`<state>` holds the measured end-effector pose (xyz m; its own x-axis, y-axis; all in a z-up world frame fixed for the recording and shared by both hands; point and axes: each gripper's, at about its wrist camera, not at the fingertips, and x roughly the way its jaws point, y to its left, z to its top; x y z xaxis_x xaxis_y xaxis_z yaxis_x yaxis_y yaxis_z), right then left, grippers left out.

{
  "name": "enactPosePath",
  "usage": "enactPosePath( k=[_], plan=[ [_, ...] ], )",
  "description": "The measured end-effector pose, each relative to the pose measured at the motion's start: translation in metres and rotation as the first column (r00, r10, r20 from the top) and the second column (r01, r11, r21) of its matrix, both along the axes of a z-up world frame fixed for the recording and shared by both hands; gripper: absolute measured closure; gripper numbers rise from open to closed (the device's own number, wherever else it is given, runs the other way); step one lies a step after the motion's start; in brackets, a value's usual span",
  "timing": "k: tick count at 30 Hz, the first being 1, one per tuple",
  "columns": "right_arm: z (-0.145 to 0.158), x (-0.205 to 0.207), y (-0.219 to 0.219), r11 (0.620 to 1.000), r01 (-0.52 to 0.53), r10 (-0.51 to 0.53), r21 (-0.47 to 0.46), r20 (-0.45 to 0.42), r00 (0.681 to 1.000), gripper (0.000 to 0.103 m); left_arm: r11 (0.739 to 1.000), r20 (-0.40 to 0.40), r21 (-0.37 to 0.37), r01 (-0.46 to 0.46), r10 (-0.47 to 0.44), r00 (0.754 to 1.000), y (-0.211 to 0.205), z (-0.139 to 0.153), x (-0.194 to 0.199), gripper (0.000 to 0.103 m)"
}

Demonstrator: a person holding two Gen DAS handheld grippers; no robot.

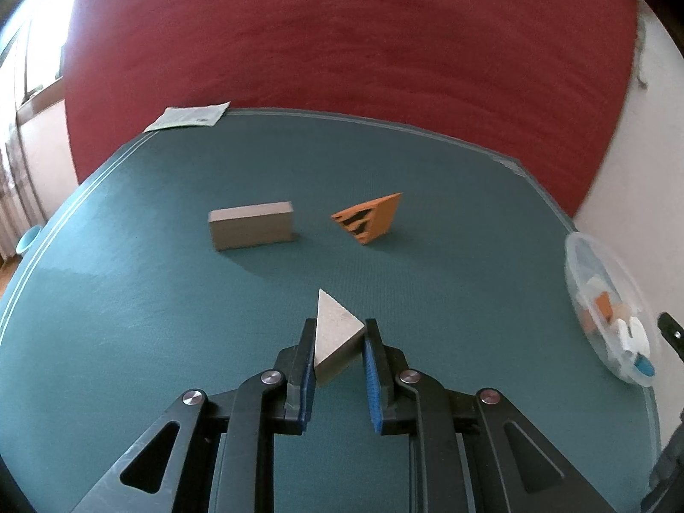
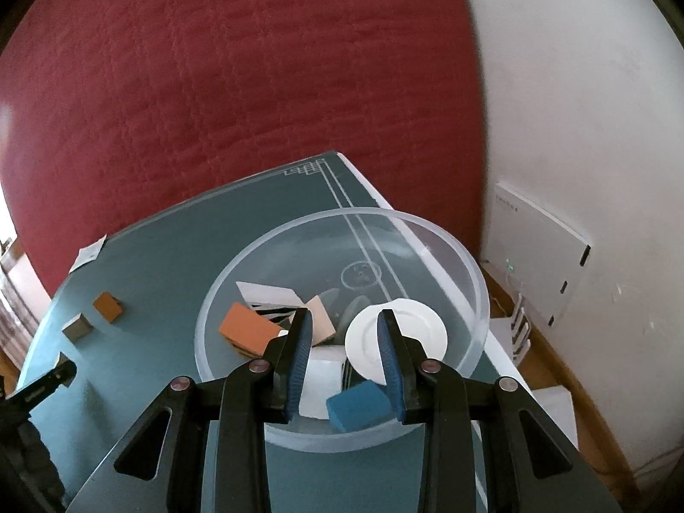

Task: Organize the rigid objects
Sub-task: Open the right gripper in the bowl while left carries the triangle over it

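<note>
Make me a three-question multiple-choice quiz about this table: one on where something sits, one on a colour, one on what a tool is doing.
1. Where is the white disc?
A. Inside the clear bowl
B. On the bare mat
C. On the floor

2. What colour is the mat covering the table?
A. Yellow
B. Teal green
C. Black

3. What is the left gripper doing?
A. Hanging wide open
B. Gripping the bowl's rim
C. Clamping a grey triangular block

Answers: 1 A, the bowl's wall rings it; 2 B, teal in both views; 3 C, both pads press the block's sides.

Bowl (image 1: 615, 316) contents too small to sort out in left view; right gripper fingers (image 2: 299, 355) cover white block (image 2: 320, 384).
</note>
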<state>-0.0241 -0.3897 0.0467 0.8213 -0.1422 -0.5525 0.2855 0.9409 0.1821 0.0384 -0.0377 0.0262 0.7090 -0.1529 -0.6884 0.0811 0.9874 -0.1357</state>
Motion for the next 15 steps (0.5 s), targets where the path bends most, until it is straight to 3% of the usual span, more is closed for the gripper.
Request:
enactPosePath(
  k=[7, 11, 15],
  plan=[
    [-0.007, -0.006, -0.005, 1.0, 0.02, -0.02, -0.006, 0.008, 1.0, 0.067, 0.998, 0.012, -0.008, 0.063, -0.063, 0.998, -0.022, 0.012, -0.003, 0.083],
    [-0.014, -0.014, -0.01, 0.997, 0.078, -0.077, -0.015, 0.019, 0.997, 0.044, 0.993, 0.009, -0.01, 0.12, -0.12, 0.993, -0.043, 0.016, -0.005, 0.083],
    [-0.017, -0.023, -0.015, 0.995, 0.1, -0.099, -0.02, 0.035, 0.994, 0.043, 0.983, 0.006, -0.006, 0.182, -0.182, 0.983, -0.066, 0.019, -0.005, 0.083]
  ],
)
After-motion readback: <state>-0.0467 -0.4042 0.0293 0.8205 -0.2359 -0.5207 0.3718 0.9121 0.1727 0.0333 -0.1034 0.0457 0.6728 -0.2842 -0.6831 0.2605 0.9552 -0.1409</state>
